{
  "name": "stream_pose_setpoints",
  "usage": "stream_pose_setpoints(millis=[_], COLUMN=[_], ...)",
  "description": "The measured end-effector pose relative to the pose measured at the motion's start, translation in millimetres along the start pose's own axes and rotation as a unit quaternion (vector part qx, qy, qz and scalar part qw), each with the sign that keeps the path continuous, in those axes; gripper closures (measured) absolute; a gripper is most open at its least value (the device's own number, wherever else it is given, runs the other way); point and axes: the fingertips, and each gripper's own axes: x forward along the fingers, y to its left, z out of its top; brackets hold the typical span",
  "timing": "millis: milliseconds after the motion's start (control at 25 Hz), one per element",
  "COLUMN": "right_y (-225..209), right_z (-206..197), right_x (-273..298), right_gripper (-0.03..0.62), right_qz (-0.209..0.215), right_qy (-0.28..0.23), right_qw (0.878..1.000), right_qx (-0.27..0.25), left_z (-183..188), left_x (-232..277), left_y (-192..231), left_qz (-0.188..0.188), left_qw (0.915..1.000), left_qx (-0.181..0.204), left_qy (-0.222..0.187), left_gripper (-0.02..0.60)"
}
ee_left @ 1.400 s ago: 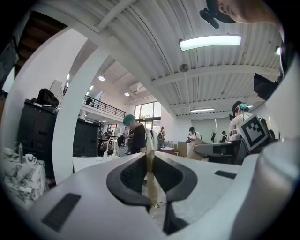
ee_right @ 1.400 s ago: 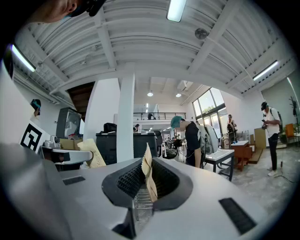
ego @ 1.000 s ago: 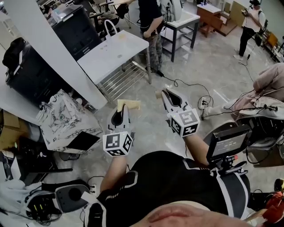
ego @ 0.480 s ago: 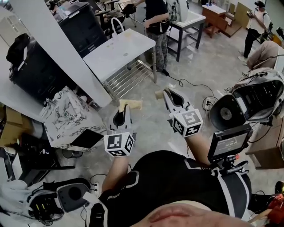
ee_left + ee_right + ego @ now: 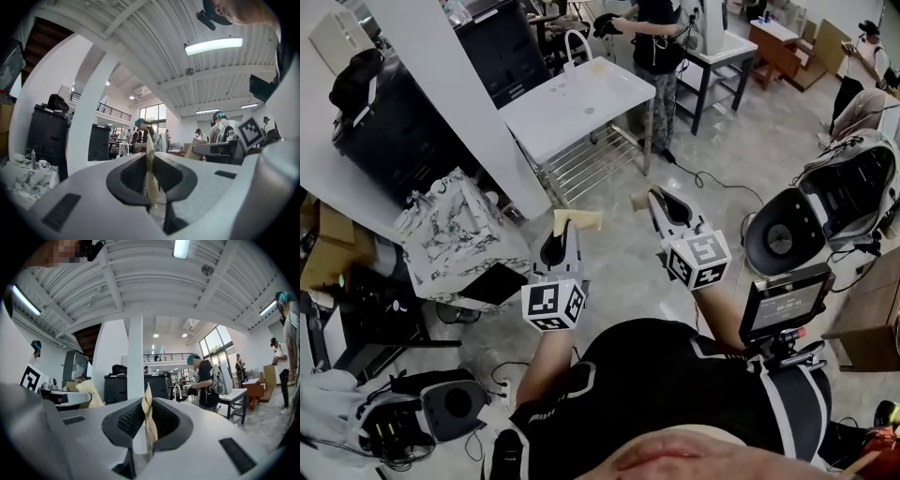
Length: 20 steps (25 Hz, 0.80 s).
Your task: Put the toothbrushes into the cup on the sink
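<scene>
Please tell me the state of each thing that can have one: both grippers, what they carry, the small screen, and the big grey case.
Left gripper: shut on the left tan packet.
Left tan packet: pinched on edge between the jaws, sticking out forward.
Right gripper: shut on the right tan packet.
Right tan packet: pinched between the jaws, upright.
Small screen: switched on.
Grey case: lying open on the floor.

Obj. count, head view: gripper [image 5: 561, 231] [image 5: 653, 195] x2, tan scrap [image 5: 578, 221] [image 5: 638, 200] x2 (1 per gripper), white-top table [image 5: 581, 98] [image 5: 727, 47] x2, bystander [image 5: 658, 37] [image 5: 865, 47] x2 clearly seen, small screen [image 5: 780, 305] x1, black bag [image 5: 356, 75] x1.
</scene>
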Motion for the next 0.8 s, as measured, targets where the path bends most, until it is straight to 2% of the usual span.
stream_pose_setpoints(millis=[440, 800], right_y=[66, 96], right_z=[-10, -13], right_x=[37, 54], right_gripper=[0.543, 0.543], right_qz=[0.024, 0.075], right_qy=[0.0, 0.007], right_qw=[1.0, 0.997], right_qx=[-0.004, -0.022], left_z=[-3, -2], left_x=[-37, -55], left_y=[65, 79], left_qz=[0.02, 0.048], left_qw=[0.9998, 0.9987], left_qx=[0.001, 0.002], left_qy=[-0.003, -0.016], left_gripper=[0.538, 0.538])
